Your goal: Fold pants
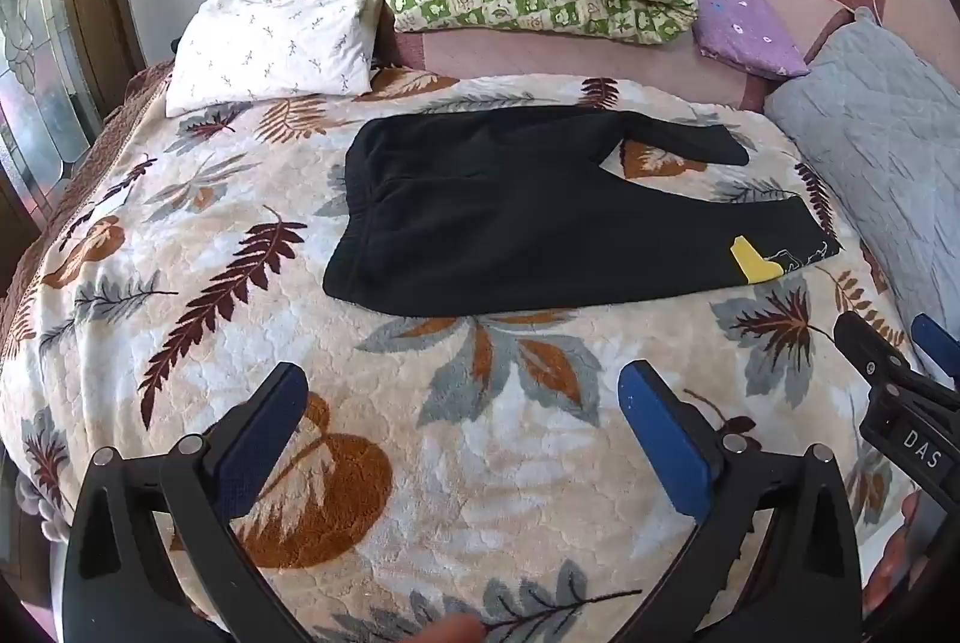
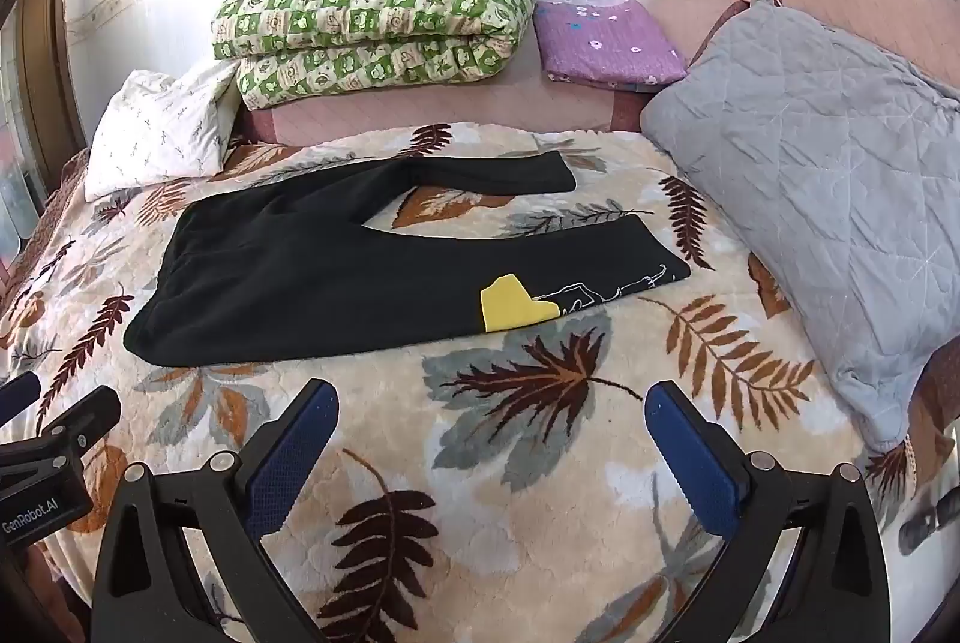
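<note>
A big bed fills both views, covered by a fluffy blanket (image 1: 198,199) with brown and gray leaves on it. At the far side lie a folded green quilt (image 2: 372,25), a gray pillow (image 2: 810,199), a white pillow (image 1: 270,43) and a small purple cloth (image 2: 600,37).

The black pants (image 2: 312,277) lie flat in the middle of the blanket. The waist is on the left. The two legs point right and are spread apart, so some blanket shows between them. The near leg has a yellow patch (image 2: 507,307) close to its end. Nothing is folded yet.

The pants look soft, thick and light. They will bend and flop, and they cannot break. The fluffy blanket may cling to them a little. Good spots to pinch look like the near corner of the waist and the end of the near leg, so that leg can be laid over the far one.

The left gripper (image 1: 462,439) and the right gripper (image 2: 492,457) hover over the near blanket, apart from the pants. Both have their blue fingers spread wide with nothing between them.
</note>
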### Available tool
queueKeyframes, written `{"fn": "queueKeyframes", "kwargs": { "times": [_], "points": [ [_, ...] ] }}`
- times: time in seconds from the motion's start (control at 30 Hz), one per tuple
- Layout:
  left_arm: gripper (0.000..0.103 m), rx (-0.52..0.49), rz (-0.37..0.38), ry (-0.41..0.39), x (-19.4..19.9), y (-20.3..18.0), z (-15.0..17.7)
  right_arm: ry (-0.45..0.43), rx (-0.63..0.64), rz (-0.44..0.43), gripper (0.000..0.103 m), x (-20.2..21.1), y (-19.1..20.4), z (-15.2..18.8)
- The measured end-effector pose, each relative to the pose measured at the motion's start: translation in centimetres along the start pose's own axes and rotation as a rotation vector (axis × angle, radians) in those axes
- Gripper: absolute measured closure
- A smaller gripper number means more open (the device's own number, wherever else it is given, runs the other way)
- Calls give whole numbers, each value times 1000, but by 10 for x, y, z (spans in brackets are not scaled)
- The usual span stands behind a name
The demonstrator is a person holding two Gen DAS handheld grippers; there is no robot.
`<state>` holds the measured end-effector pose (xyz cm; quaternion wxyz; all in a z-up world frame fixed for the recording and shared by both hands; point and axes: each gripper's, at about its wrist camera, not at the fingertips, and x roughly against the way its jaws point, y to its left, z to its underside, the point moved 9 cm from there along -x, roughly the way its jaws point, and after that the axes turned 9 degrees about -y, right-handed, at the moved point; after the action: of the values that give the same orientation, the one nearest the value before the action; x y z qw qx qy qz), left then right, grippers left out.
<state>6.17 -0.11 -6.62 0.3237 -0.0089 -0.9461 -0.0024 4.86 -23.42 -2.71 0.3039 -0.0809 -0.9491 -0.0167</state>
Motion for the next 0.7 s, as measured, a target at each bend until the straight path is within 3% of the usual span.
{"fn": "queueKeyframes", "kwargs": {
  "times": [0.1,0.23,0.7],
  "points": [
    [0,4,2,-12,4,2,3,-9,-8,-9,0,1,0,-1],
    [0,48,9,60,-9,10,4,-9,1,-10,0,2,-2,0],
    [0,37,-31,18,-8,13,8,5,9,-8,0,3,5,5]
  ]
}}
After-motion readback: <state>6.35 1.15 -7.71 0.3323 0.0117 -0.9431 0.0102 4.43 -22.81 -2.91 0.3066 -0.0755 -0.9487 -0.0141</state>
